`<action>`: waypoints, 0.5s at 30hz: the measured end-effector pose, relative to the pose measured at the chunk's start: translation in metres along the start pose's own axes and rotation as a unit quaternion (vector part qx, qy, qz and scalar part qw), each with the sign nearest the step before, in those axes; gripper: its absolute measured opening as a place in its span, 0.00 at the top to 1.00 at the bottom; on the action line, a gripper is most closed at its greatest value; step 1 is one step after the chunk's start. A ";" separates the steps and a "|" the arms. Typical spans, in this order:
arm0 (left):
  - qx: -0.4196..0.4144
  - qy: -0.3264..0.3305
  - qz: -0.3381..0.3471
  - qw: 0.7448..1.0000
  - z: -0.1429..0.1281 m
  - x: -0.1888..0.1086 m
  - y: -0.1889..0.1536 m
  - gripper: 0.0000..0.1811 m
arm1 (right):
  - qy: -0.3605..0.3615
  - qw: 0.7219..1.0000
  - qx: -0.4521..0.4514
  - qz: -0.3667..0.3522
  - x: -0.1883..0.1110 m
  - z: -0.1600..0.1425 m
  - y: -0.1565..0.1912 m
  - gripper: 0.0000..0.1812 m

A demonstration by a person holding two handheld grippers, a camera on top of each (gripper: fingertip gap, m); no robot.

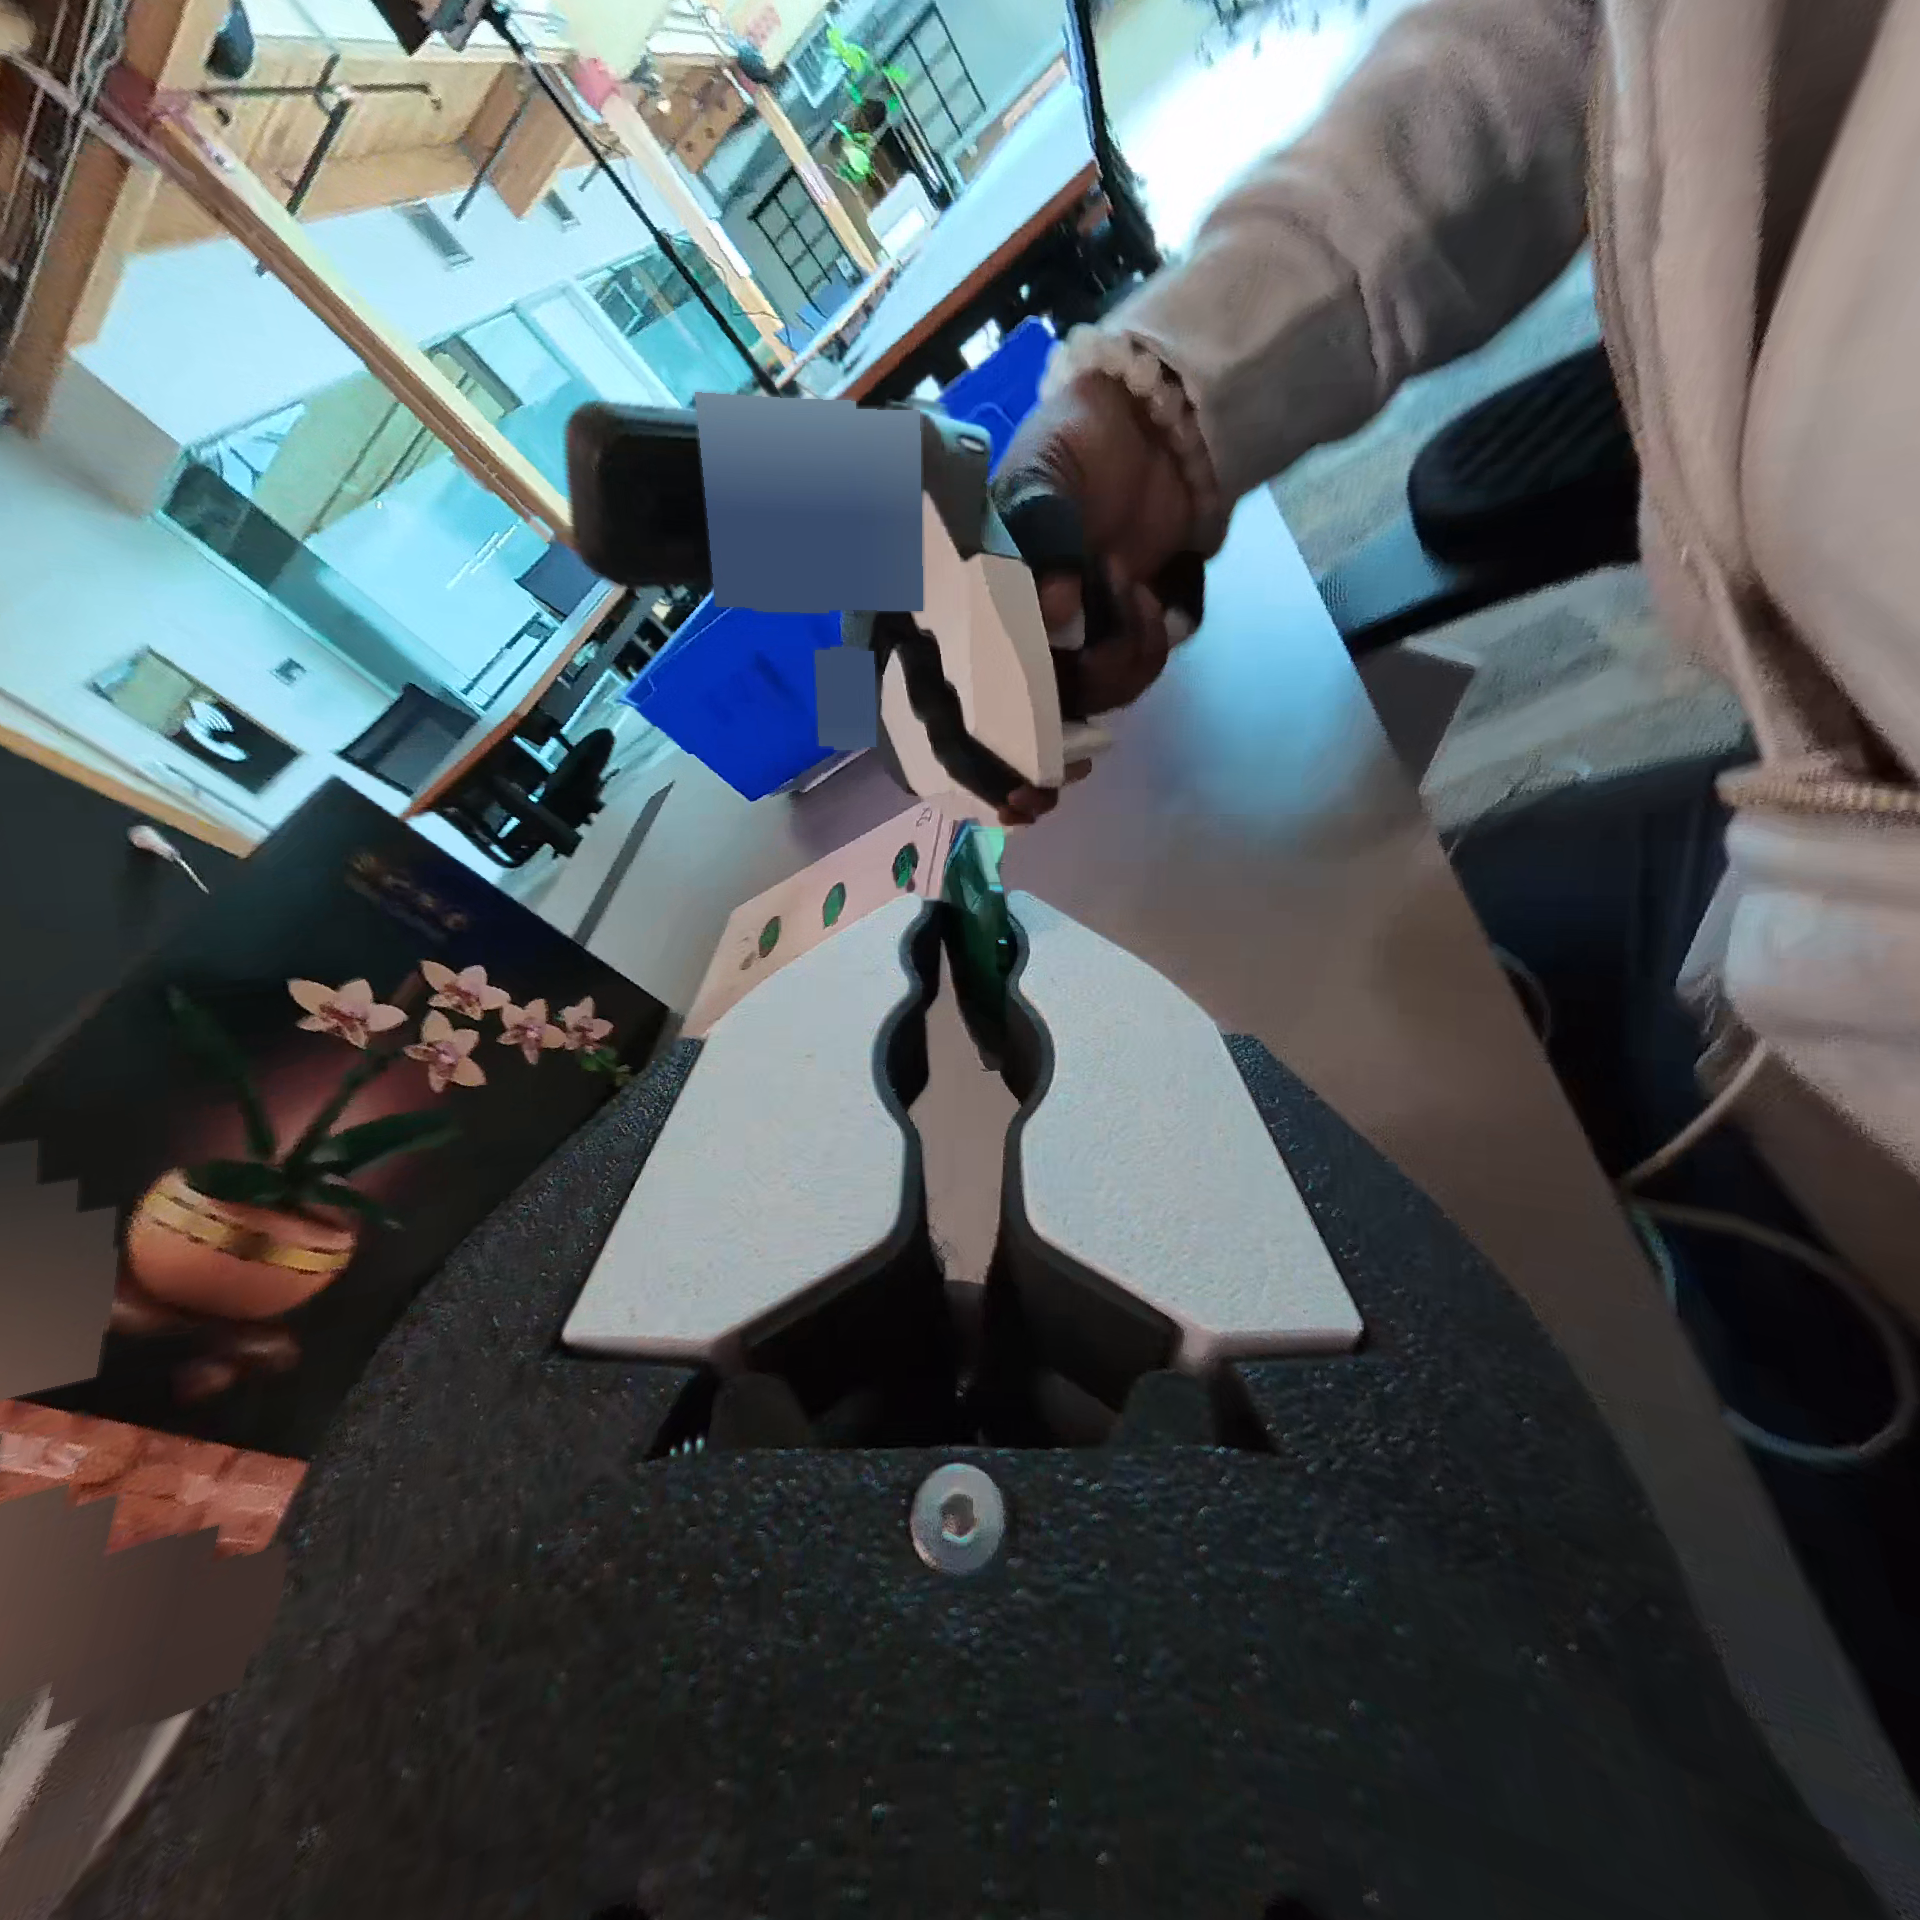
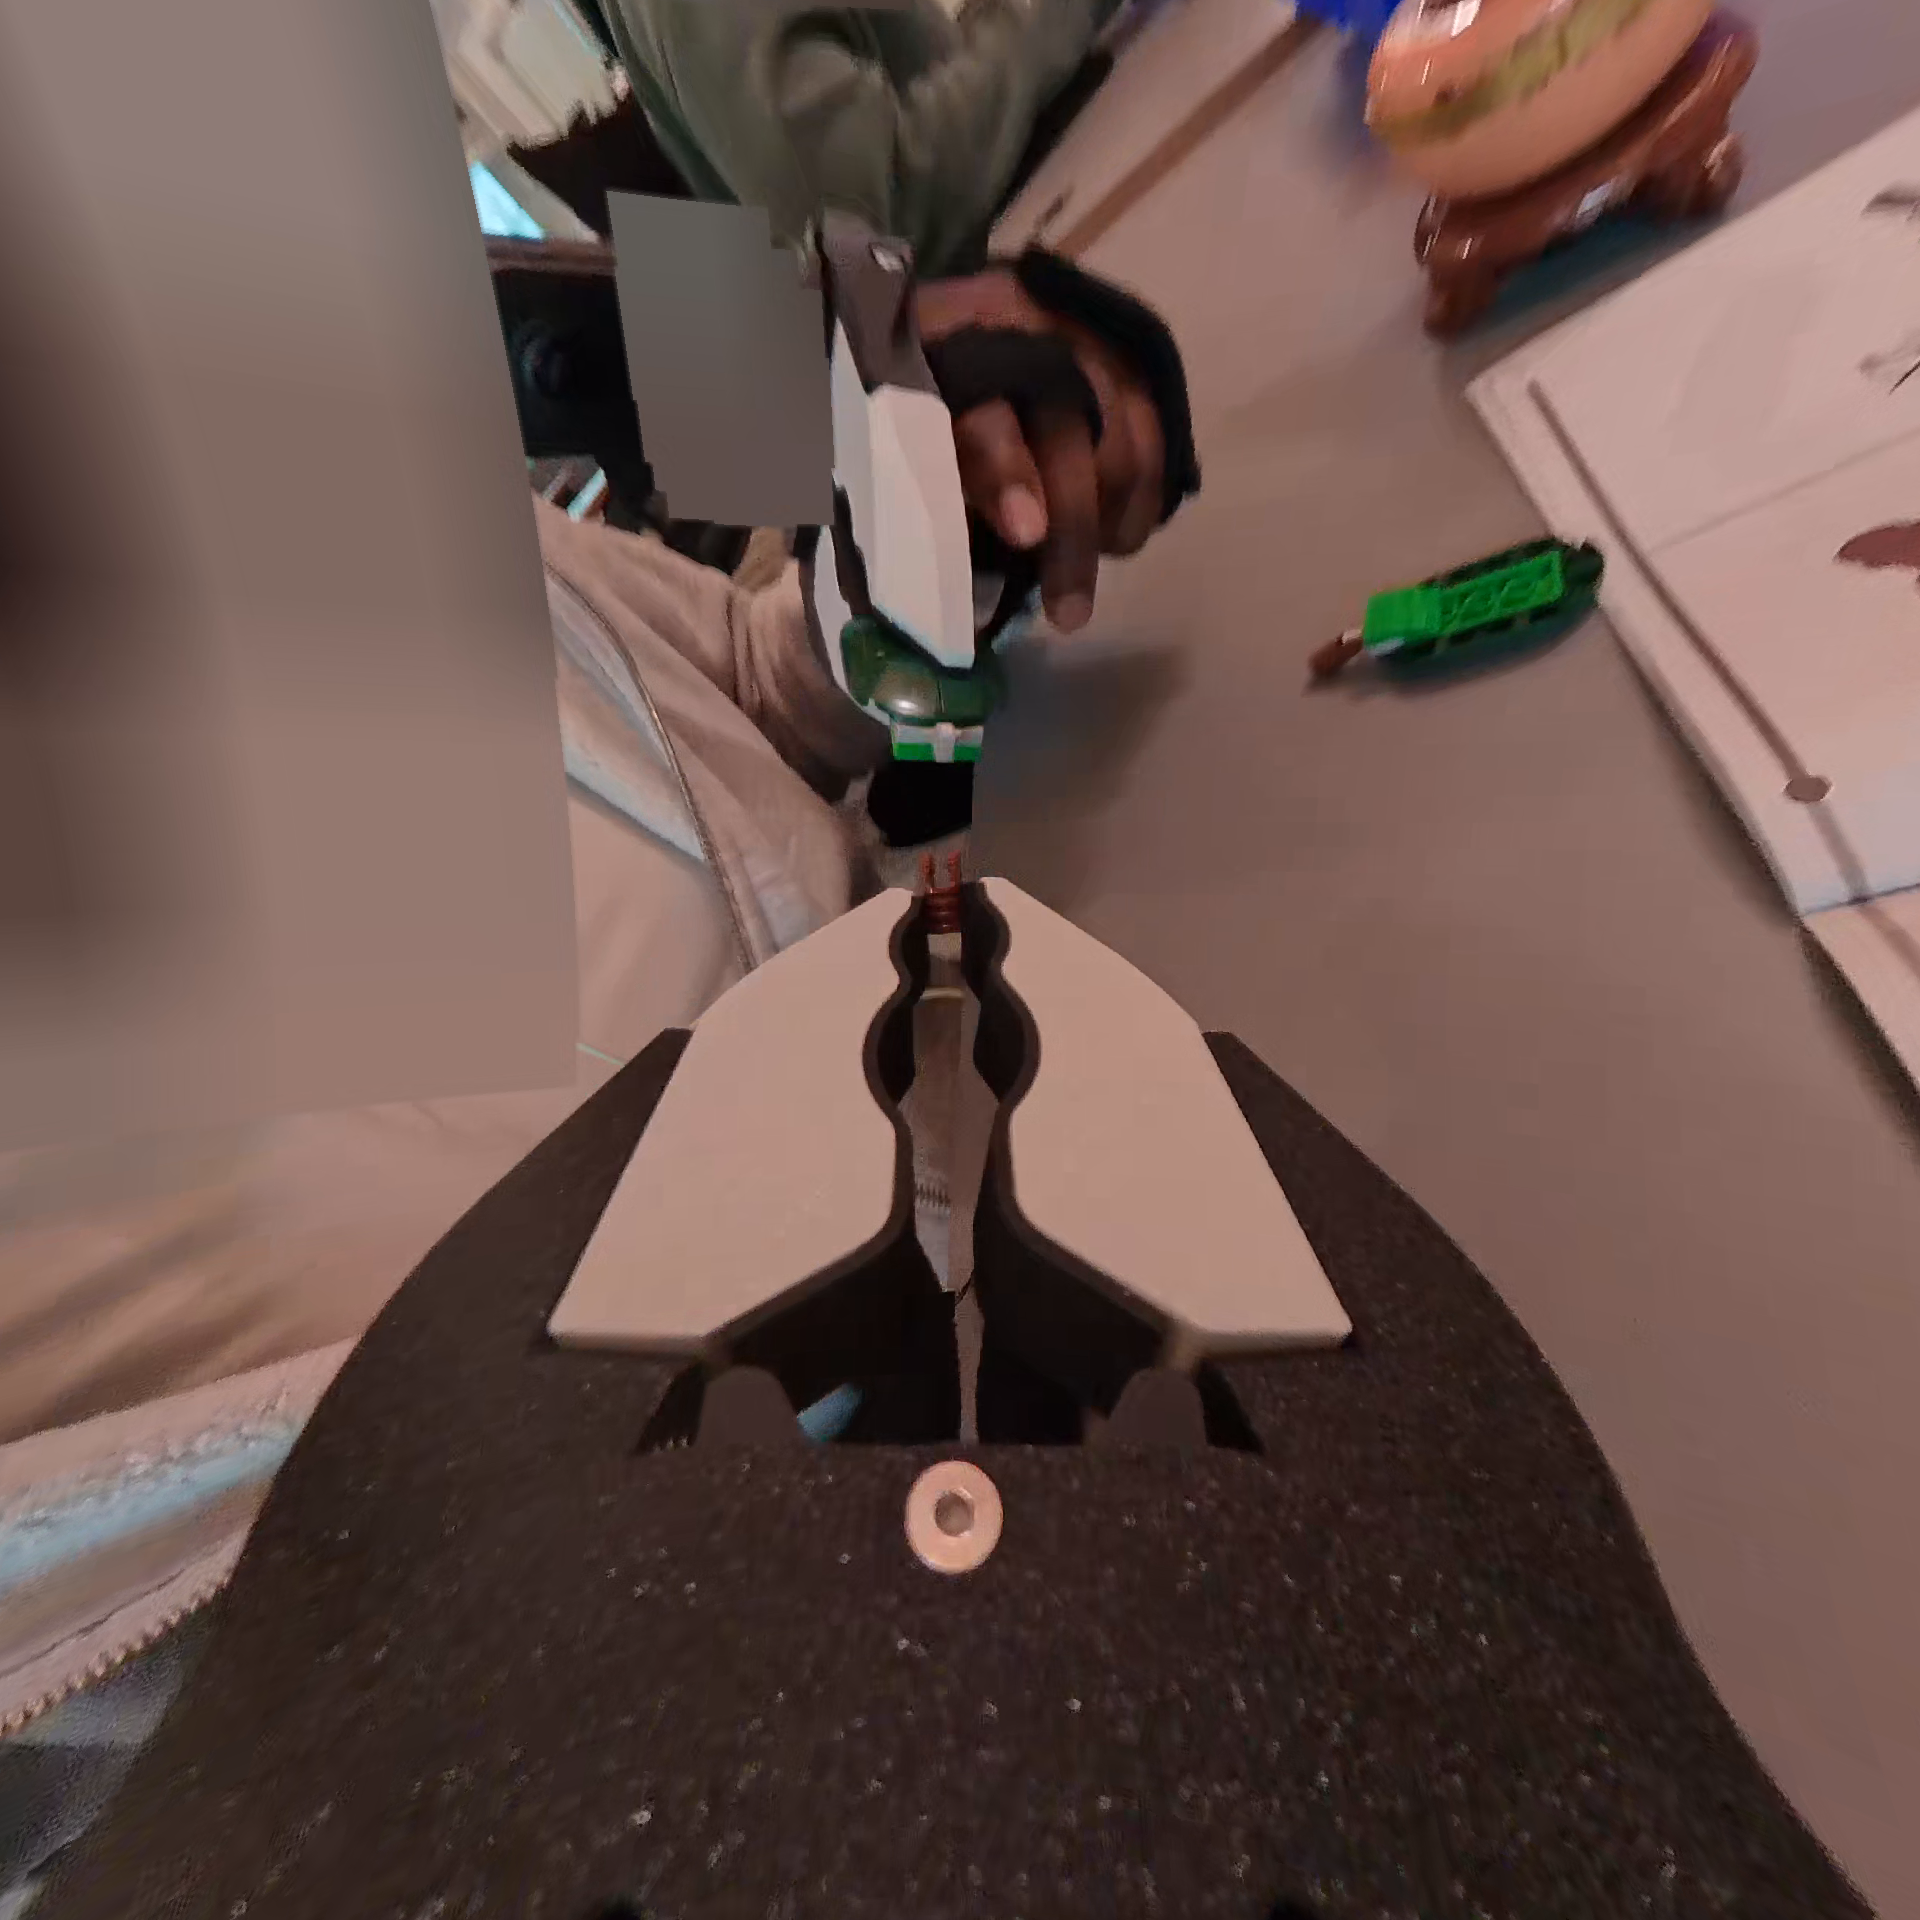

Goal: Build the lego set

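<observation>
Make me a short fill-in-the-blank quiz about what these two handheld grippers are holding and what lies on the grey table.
1. The left gripper is shut on a dark ____ leaf-shaped brick assembly.
2. The right gripper pinches a small ribbed ____ peg.
3. A second green leaf assembly lies on the grey ____, ungripped.

Missing words: green; brown; table

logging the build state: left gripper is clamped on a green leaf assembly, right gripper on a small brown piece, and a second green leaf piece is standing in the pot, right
Not quite. The second green leaf piece lies flat on the table, apart from the pot, as the right wrist view shows. The left gripper does clamp a green leaf assembly, the right gripper a small brown piece.
</observation>
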State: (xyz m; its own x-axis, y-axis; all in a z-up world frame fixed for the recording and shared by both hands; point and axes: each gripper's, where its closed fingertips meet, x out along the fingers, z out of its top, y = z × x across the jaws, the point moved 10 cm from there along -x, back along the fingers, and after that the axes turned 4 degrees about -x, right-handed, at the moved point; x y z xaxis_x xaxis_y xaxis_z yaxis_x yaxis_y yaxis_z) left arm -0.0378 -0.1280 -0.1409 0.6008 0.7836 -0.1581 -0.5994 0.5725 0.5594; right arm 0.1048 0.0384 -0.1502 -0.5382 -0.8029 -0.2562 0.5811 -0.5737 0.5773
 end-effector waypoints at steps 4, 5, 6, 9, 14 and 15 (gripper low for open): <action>0.103 0.040 -0.016 0.994 -0.003 0.001 -0.004 0.95 | 0.059 0.998 0.004 0.011 0.007 0.007 -0.002 0.97; 0.133 0.048 -0.022 0.990 -0.003 0.001 -0.005 0.96 | 0.075 0.997 0.003 0.010 0.008 0.008 -0.004 0.97; 0.157 0.053 -0.029 0.986 -0.003 0.002 -0.007 0.96 | 0.092 0.996 0.000 0.007 0.009 0.010 -0.007 0.97; 0.214 0.059 -0.048 0.974 -0.004 0.006 -0.012 0.96 | 0.131 0.991 -0.007 0.009 0.013 0.011 -0.013 0.97; 0.234 0.040 -0.070 0.969 -0.011 0.008 -0.019 0.96 | 0.156 0.987 -0.023 0.024 0.022 0.008 -0.018 0.97; 0.234 0.034 -0.071 0.969 -0.012 0.009 -0.020 0.96 | 0.160 0.986 -0.026 0.024 0.023 0.006 -0.019 0.97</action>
State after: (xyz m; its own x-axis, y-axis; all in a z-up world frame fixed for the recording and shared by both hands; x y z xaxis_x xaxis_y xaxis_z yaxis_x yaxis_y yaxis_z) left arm -0.0269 -0.1297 -0.1629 0.6142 0.7283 -0.3039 -0.1988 0.5155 0.8335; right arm 0.0777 0.0323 -0.1622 -0.2938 -0.8340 -0.4669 0.6364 -0.5352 0.5555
